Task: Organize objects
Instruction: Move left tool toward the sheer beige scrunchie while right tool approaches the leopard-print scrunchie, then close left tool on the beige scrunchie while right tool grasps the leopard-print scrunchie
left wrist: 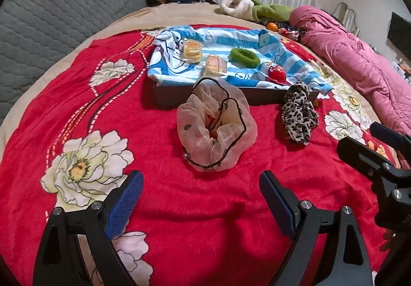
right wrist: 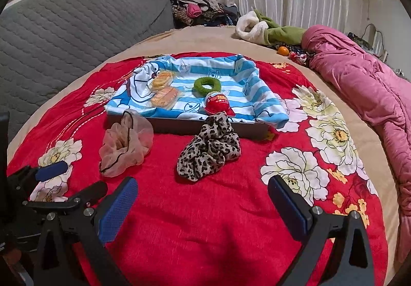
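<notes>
Both your grippers, left gripper [left wrist: 200, 198] and right gripper [right wrist: 203, 205], gape empty; the towel [right wrist: 231, 72] hides most of the tray [right wrist: 179, 126], and the leopard scrunchie [right wrist: 209, 148] covers the red egg's [right wrist: 217, 103] near edge.

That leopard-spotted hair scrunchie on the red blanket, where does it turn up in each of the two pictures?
Left wrist view: the leopard scrunchie lies right of centre, beside the near right corner of the tray.
Right wrist view: the leopard scrunchie lies near the middle, just in front of the tray, straight ahead of the open tongs.
Shared landmark: the red egg-shaped toy on the blue striped cloth, just behind the scrunchie in both.
</notes>
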Tool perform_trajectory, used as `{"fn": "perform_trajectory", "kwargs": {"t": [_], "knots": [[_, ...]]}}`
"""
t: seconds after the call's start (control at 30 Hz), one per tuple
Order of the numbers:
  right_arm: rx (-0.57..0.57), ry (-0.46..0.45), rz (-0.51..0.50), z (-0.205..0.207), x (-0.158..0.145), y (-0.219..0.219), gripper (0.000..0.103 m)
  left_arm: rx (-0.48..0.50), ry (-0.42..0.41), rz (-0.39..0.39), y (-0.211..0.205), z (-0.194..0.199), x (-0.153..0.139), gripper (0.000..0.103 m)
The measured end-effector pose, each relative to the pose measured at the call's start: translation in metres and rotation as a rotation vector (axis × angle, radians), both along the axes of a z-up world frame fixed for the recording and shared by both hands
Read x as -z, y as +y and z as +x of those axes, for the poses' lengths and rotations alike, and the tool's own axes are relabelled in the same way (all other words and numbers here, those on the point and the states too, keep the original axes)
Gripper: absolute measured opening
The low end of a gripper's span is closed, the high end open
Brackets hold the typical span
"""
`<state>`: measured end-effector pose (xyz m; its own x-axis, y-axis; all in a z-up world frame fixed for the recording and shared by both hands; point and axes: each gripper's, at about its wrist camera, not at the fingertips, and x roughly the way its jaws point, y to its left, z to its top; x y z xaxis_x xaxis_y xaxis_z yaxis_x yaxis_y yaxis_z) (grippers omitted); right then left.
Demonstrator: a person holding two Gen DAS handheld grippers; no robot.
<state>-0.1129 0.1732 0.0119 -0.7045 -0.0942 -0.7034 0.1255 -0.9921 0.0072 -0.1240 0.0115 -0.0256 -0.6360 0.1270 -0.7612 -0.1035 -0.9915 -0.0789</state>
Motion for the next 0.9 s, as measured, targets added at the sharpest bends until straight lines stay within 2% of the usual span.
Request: {"fn": "perform_trajectory", "kwargs": {"t": [0.9], "knots": [[0.018,-0.08,0.014,-0.073,0.034,0.001,0.102,-0.002,-0.037,-0.006,0.01,-0.061,0.029,0.092]]}}
